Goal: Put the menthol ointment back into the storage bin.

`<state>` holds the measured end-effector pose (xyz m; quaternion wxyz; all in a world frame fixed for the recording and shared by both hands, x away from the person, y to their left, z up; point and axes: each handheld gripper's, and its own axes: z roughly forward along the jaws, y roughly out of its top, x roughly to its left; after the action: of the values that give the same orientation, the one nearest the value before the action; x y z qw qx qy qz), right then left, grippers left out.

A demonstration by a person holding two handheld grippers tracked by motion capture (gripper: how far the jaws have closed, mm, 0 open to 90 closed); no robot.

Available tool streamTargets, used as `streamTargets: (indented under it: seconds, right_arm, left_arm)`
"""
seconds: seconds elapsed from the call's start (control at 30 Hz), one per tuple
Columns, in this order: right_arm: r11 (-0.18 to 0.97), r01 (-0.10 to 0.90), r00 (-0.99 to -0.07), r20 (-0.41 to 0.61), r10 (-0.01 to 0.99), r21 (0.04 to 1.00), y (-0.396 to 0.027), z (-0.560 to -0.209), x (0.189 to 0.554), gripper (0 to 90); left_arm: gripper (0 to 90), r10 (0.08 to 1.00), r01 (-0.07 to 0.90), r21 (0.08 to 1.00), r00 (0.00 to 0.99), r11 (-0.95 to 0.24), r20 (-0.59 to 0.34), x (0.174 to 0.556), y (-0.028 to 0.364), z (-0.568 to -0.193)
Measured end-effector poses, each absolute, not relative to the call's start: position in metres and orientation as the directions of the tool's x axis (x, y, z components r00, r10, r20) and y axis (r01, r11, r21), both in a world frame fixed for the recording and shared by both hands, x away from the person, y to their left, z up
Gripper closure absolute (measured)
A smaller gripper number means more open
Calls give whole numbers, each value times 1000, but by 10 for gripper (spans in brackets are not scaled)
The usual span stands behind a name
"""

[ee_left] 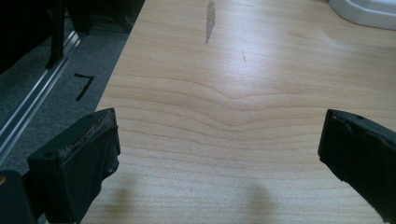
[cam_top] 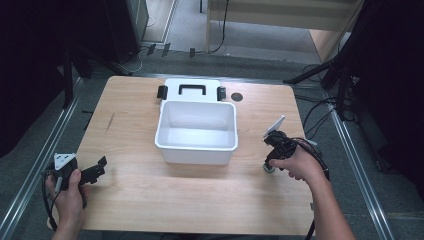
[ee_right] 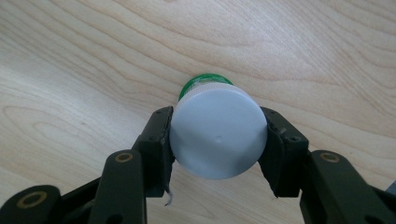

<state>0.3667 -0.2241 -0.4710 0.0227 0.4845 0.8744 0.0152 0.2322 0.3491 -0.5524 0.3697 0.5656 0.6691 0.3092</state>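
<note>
At the table's left edge, the left gripper (cam_top: 95,172) lies low over the pale wooden table (cam_top: 150,190), its jaws spread wide with nothing between them. In the middle stands an open white plastic bin (cam_top: 196,131), its white lid with black handle (cam_top: 192,90) lying just behind it. To the right, the right gripper (ee_right: 218,140) is clamped on the white cap of a small green-bodied bottle (ee_right: 217,137), which stands upright on the table near the bin's right side.
</note>
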Motion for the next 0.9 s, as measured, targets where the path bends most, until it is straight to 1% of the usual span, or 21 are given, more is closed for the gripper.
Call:
streamTargets:
  seconds: [0.1,0.13,0.47,0.5,0.9]
  right_arm:
    - [549,834,-549,-18,836,56,-220,-464,367,513]
    - [571,818,-571,-22,821,66,-218,-458,369,513]
    - [610,788,-610,-23,792,90,-205,-433,375,514]
    - [624,776,-625,-23,780,96,-202,-428,376,514]
    - [645,758,-646,-18,763,95,-185,-406,386,515]
  left_arm:
    - [0,986,529,832,-86,167,-142,232,349,-552]
    - [0,986,529,832,-86,167,-143,232,349,-552]
    - [0,986,528,832,-86,169,-146,232,349,-552]
    - [0,986,529,832,-84,166,-144,232,349,-552]
    - [0,987,532,831,-80,160,-139,232,349,-552]
